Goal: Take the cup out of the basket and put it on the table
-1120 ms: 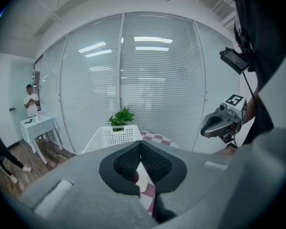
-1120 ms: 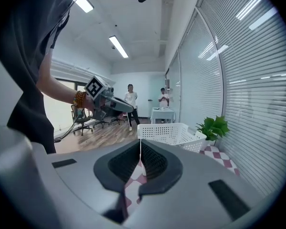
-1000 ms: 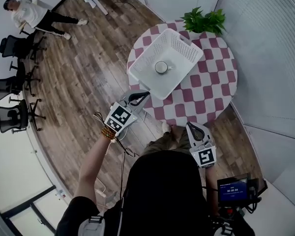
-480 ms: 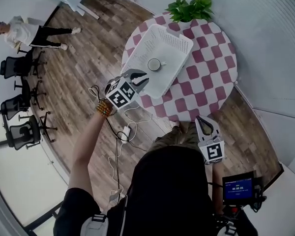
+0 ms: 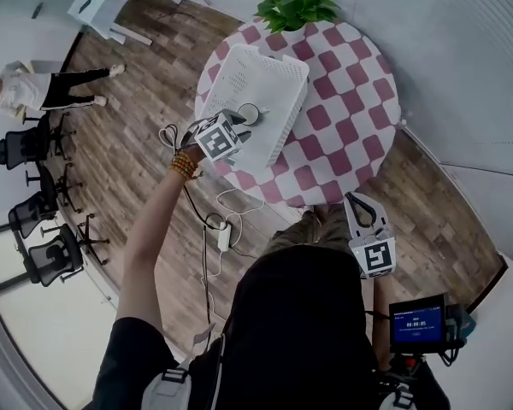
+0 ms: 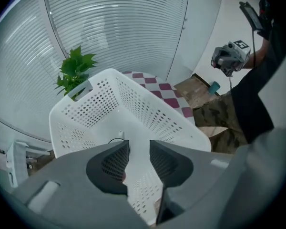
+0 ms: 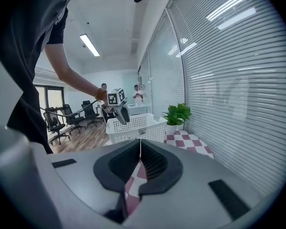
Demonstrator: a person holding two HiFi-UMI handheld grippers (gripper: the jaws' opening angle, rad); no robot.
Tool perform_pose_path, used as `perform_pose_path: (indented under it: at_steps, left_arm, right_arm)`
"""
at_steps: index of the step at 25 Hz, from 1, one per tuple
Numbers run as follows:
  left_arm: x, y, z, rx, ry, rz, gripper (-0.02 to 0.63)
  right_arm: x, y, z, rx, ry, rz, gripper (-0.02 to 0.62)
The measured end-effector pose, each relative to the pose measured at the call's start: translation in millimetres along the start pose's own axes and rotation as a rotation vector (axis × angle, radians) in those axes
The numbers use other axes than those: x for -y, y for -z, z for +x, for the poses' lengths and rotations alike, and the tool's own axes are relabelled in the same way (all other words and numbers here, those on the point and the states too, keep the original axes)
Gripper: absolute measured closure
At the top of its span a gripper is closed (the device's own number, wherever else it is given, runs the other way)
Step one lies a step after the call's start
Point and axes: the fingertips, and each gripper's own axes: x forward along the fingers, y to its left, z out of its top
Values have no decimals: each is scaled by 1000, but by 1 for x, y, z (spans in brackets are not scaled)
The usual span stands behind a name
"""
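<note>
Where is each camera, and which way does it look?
Head view: on the person's head, looking steeply down at table, basket; left arm shows.
Left gripper view: on left gripper, looking down into basket; jaws just opening, empty.
Right gripper view: on right gripper, looking level toward basket; shut jaws, left arm.
All share basket, plant.

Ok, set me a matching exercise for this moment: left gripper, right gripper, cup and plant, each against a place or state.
1. left gripper
2. right gripper
3. cup
4. plant

A. inside the basket
B. jaws shut, short of the table
C. at the table's far edge
D. jaws apart, above the basket

Pairs: 1-D, 2-B, 3-A, 4-C.
The left gripper's jaws have just been opening; nothing is gripped between them.
</note>
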Motion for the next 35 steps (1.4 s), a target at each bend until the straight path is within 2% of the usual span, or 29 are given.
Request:
perform_pose_path:
  at_steps: [7, 19, 24, 35]
  left_arm:
    - [-23, 16, 53, -142, 39, -8, 466]
    - [-25, 44, 104, -250, 133, -84, 466]
    - [-28, 53, 118, -286, 132, -124, 466]
    - [-25, 60, 130, -378, 140, -107, 468]
  right_arm:
    - [24, 14, -11, -19, 64, 45, 584]
    - [44, 25, -19, -52, 120, 71, 584]
    - [44, 27, -21, -59, 124, 90, 584]
    - [46, 30, -24, -71, 138, 113, 584]
